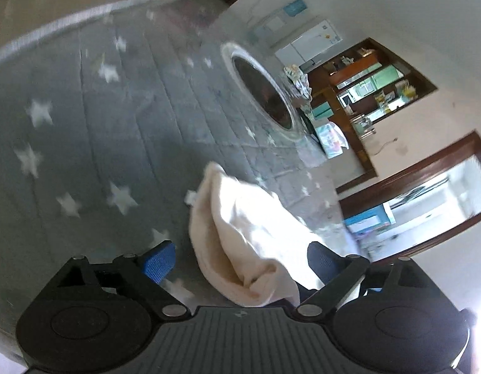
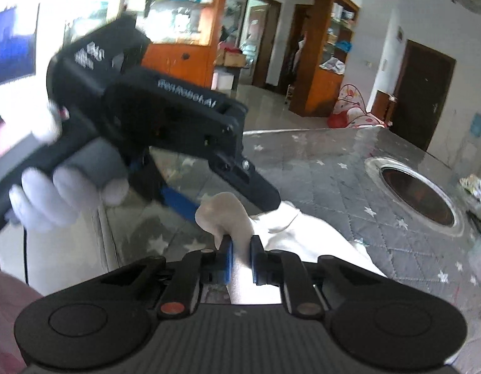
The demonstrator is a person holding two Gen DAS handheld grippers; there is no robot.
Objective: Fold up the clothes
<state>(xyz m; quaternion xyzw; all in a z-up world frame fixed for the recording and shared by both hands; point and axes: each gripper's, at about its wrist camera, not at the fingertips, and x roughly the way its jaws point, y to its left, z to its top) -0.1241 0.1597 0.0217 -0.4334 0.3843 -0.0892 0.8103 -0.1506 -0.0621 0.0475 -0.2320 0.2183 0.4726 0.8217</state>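
Note:
A cream-white garment [image 1: 240,233] hangs bunched above a grey star-patterned quilted cover [image 1: 100,124]. My left gripper [image 1: 237,261] is open, its blue pads [image 1: 157,263] wide apart, with the cloth lying between them, not pinched. My right gripper [image 2: 240,258] is shut on a fold of the same garment [image 2: 290,227], which bulges up above its blue pads [image 2: 227,261]. In the right wrist view the left gripper [image 2: 228,199] reaches in from the upper left, held by a white-gloved hand [image 2: 62,193], its fingers over the cloth.
A round metal-rimmed hole [image 1: 262,90] sits in the covered table [image 2: 412,191]. Beyond are wooden shelves [image 1: 374,84], doorways [image 2: 421,93], a fridge [image 1: 315,40] and a red-and-white play tent [image 2: 352,109] on the floor. The table's far edge [image 2: 303,131] runs behind the grippers.

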